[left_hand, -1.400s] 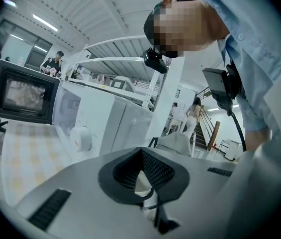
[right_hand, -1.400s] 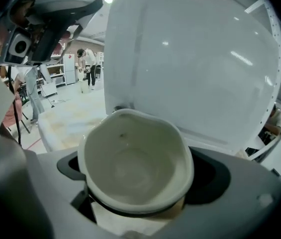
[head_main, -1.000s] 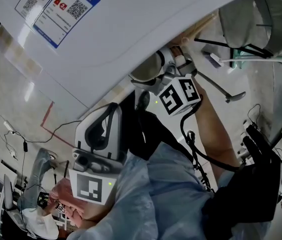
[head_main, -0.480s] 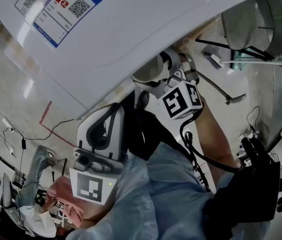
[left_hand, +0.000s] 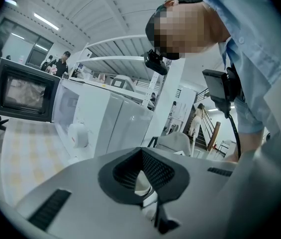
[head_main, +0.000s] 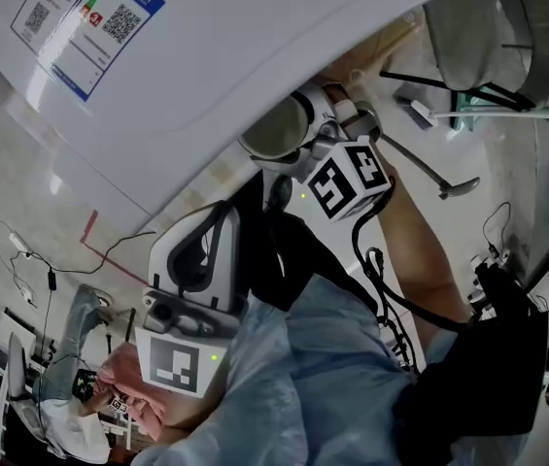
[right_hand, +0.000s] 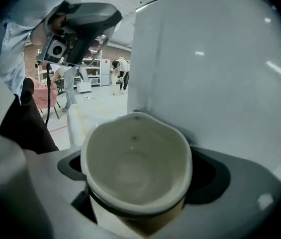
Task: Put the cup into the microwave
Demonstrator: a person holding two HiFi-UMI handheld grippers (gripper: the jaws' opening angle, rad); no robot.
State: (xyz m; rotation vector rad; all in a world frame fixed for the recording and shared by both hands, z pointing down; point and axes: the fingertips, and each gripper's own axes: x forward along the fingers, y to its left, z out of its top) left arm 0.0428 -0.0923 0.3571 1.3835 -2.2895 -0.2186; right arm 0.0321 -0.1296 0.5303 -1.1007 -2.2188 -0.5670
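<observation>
Beside the white appliance (head_main: 255, 56), right tongs (head_main: 298, 149) grip cup (right_hand: 136, 176) (empty).

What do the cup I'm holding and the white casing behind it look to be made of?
Cup: probably paper or thin plastic, matte cream inside. Its rolled rim is squeezed out of round between the jaws, so the wall flexes. White casing: smooth and glossy, with sharp light reflections. It could be painted sheet metal or hard plastic; I can't tell which.
</observation>
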